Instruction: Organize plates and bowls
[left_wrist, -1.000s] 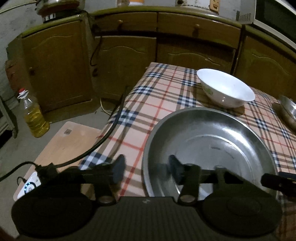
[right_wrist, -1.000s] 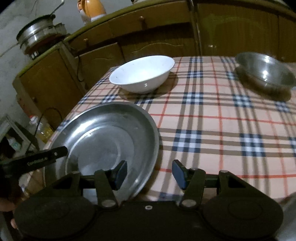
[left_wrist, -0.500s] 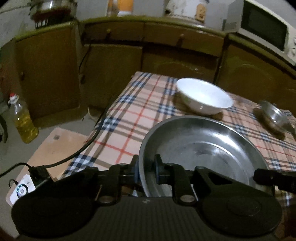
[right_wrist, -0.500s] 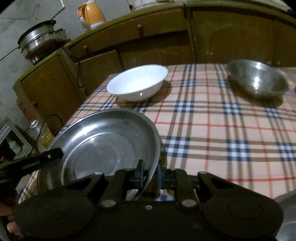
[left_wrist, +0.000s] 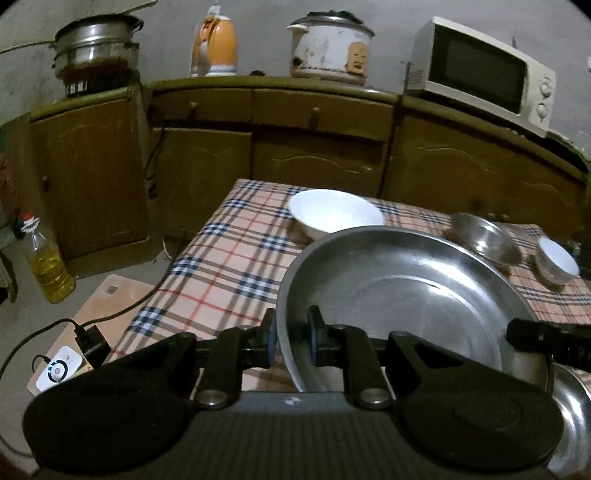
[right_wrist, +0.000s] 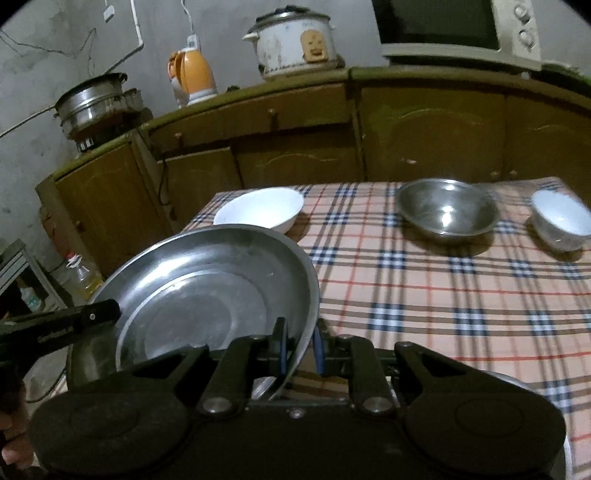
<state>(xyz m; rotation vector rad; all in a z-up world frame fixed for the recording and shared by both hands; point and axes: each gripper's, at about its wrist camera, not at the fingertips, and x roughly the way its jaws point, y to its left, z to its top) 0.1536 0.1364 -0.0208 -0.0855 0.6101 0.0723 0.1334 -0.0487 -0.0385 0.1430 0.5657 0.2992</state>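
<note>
Now both grippers have closed on the big steel plate and lifted it off the checked desk; a second ago their jaws stood spread on either side of its rim and the plate lay flat near the desk's front left corner. On the left, the left gripper pinches the plate's left rim, one pad outside and one inside. The plate hangs between the two, tilted a little, its far edge now overlapping the large white bowl that sits toward the far left corner. On the right, the right gripper pinches the opposite rim the same way. Beyond it, along the desk's far edge, stand a steel bowl and, nearest the far right corner, a small white bowl, well apart from each other. Part of another steel dish shows at the near right edge, just under the lifted plate. With the plate in the air and held from both sides, it is probably ready to be carried and stacked; that near dish looks the likeliest place.
</note>
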